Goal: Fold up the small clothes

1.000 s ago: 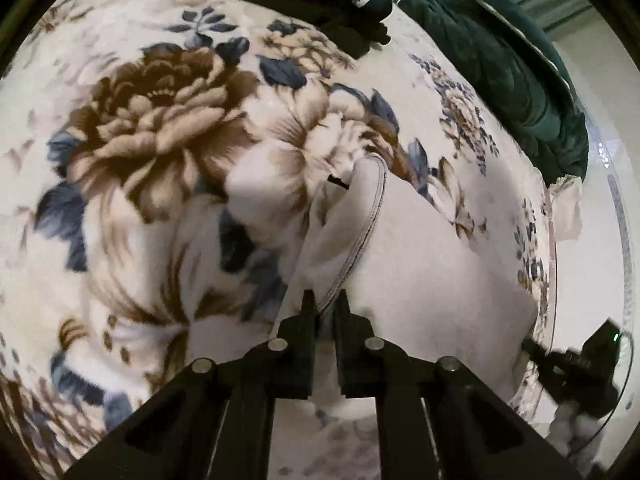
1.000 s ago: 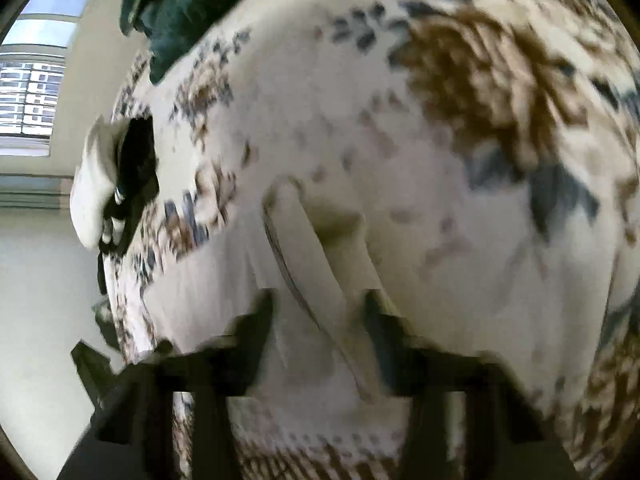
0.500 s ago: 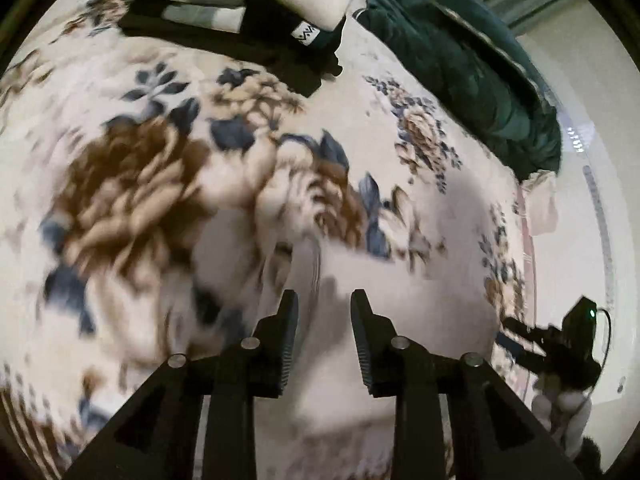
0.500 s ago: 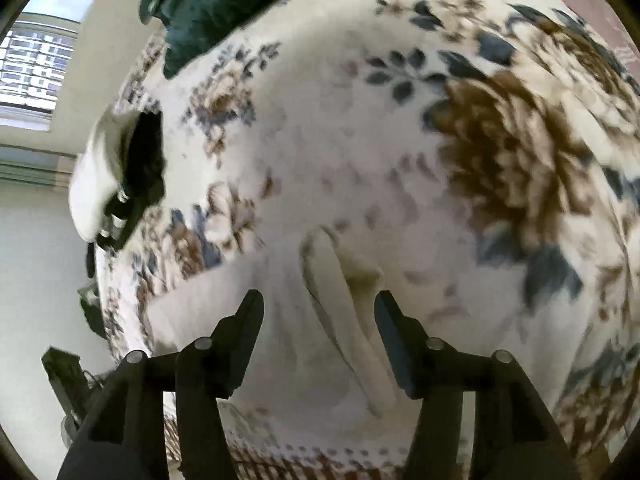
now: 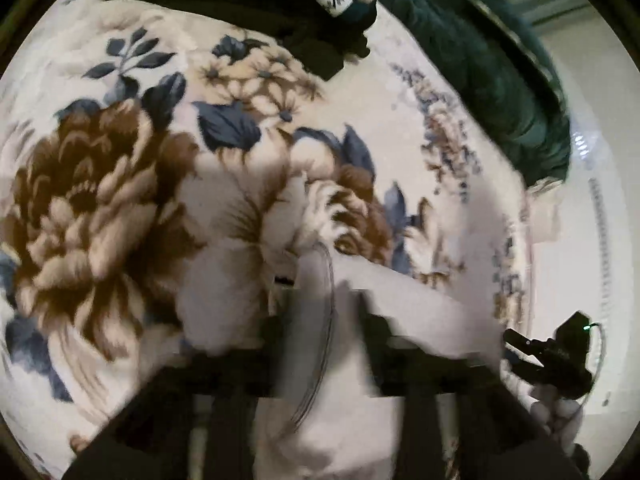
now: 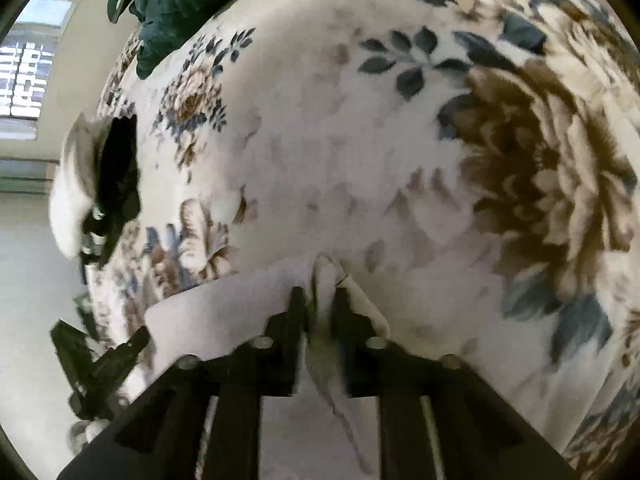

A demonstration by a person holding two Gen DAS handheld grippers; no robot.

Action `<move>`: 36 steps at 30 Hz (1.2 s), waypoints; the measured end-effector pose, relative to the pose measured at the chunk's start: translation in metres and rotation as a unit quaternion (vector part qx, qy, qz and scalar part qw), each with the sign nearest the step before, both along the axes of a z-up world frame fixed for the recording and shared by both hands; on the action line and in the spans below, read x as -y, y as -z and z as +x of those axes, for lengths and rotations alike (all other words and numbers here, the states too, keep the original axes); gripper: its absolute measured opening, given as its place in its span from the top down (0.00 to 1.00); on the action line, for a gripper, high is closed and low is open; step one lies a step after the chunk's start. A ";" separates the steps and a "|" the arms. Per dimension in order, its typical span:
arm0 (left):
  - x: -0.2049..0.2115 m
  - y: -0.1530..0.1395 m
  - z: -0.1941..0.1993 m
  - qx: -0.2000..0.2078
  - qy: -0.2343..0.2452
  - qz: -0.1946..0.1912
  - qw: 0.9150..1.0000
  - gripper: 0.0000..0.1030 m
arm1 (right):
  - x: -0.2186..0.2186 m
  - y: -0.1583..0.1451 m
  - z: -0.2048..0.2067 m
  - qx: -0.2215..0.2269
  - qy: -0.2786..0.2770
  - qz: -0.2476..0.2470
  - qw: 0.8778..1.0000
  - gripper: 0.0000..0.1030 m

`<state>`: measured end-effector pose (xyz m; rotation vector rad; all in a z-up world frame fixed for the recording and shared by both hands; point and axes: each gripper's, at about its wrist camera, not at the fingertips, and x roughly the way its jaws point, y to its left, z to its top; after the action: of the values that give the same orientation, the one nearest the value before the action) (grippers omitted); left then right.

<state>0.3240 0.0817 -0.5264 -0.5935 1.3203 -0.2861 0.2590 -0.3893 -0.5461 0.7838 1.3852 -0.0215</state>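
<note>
A small white garment [image 5: 404, 304] lies on a floral blanket [image 5: 120, 184]. In the left wrist view my left gripper [image 5: 324, 308] is open, its blurred fingers astride the garment's stitched edge. In the right wrist view my right gripper [image 6: 318, 308] is shut on a bunched fold of the white garment [image 6: 224, 300], whose rest spreads to the left over the blanket [image 6: 400, 140]. The right gripper also shows at the left wrist view's right edge [image 5: 552, 352], and the left gripper at the right wrist view's lower left [image 6: 100, 360].
A stack of folded black and white clothes [image 5: 280, 4] lies at the far end of the bed, also seen in the right wrist view [image 6: 100, 184]. A dark green quilt [image 5: 500, 80] is heaped beside it. The bed edge and a pale wall [image 5: 592, 240] lie to the right.
My left gripper let go of the garment edge and opened. My right gripper went from open over the fold to shut on it.
</note>
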 end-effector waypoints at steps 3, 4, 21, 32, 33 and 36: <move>-0.007 0.022 -0.014 -0.035 -0.017 -0.042 0.998 0.31 | 0.014 -0.005 -0.014 0.012 0.016 0.034 0.999 0.32; -0.006 0.030 -0.016 -0.050 -0.020 -0.055 0.997 0.31 | 0.017 -0.003 -0.019 0.010 0.016 0.043 0.999 0.29; 0.025 -0.009 -0.021 -0.005 -0.009 -0.042 0.999 0.84 | -0.017 0.042 -0.039 -0.012 -0.020 0.166 0.986 0.83; -0.051 -0.110 0.025 0.073 -0.039 -0.073 0.994 0.84 | -0.071 -0.088 0.007 0.056 -0.062 0.137 0.987 0.85; -0.066 -0.126 0.039 0.088 -0.039 -0.069 0.993 0.84 | -0.082 -0.102 0.018 0.066 -0.065 0.134 0.987 0.85; -0.102 -0.158 0.083 0.116 -0.033 -0.064 0.991 0.84 | -0.120 -0.137 0.057 0.094 -0.076 0.123 0.985 0.85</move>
<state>0.4070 0.1837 -0.3684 -0.6893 1.0614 -0.3763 0.3158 -0.2689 -0.4089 0.8601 1.2776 0.3406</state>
